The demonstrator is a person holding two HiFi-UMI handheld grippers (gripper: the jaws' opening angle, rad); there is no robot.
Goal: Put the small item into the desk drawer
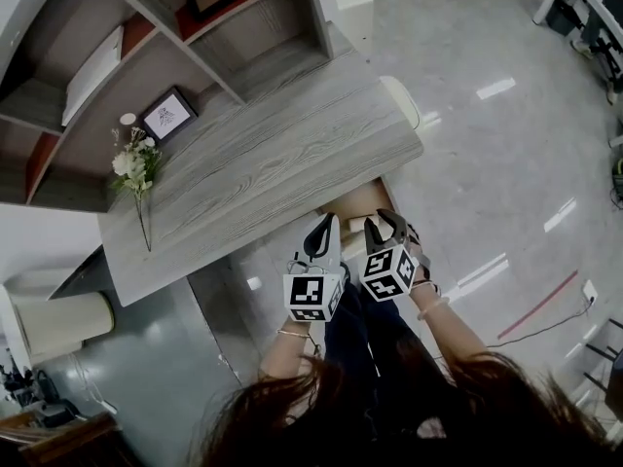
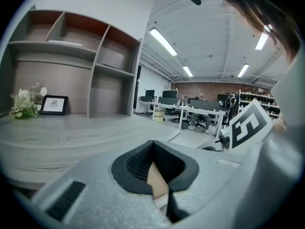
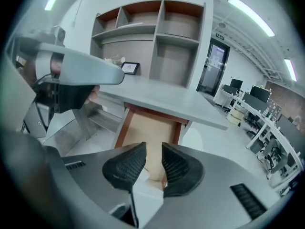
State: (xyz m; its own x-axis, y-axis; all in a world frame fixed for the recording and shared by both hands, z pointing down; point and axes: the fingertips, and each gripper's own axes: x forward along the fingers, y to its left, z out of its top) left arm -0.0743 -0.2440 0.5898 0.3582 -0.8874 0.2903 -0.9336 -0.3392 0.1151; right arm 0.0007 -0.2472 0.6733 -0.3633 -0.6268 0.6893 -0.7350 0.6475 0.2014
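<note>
Head view: the person stands at the near edge of the tabletop (image 1: 263,163), where the drawer (image 1: 362,200) is pulled out beneath it. The left claw (image 1: 322,239) and right claw (image 1: 387,230) hang side by side just over the drawer's near end, placed for a drop straight in.

Left gripper view: the left claw (image 2: 153,144) is clenched tip to tip on nothing. It points almost level across the tabletop (image 2: 71,137), apparently only keeping out of the way.

Right gripper view: the right claw (image 3: 153,149) is released, its pads apart with the drawer (image 3: 152,125) showing through the gap. A pale small item (image 3: 145,194) appears to lie below it at the drawer's near end, ungripped. The placing looks done; the drawer remains open.
</note>
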